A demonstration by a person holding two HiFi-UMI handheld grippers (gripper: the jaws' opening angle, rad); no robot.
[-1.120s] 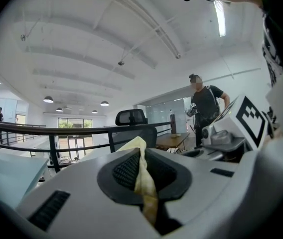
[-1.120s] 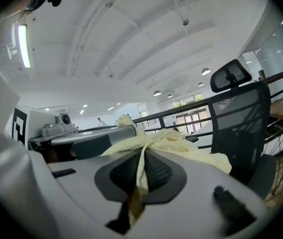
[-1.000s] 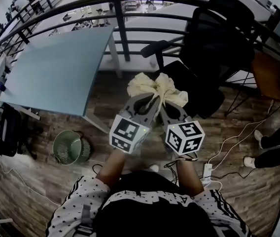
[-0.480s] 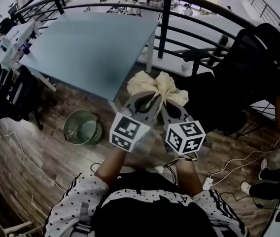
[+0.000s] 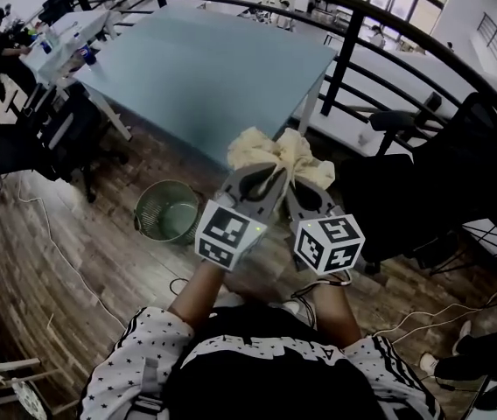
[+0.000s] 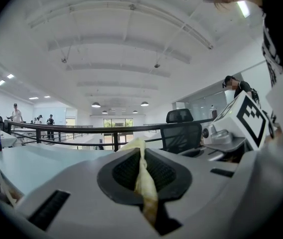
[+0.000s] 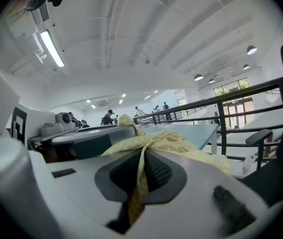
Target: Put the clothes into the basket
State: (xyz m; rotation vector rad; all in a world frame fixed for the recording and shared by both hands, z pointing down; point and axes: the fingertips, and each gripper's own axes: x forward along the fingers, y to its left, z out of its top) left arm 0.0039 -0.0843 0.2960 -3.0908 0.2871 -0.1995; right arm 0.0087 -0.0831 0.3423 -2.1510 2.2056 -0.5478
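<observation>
As both pinch one cream cloth [image 5: 279, 151], left gripper [image 5: 267, 176] fingers closed tight, right gripper [image 5: 293, 182] fingers likewise

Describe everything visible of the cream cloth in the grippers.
The cream cloth is thin, soft-looking fabric, crumpled into a loose bunch. It is held in the air before the person, one twisted fold clamped in the left gripper, another in the right gripper. Nothing else touches it.
</observation>
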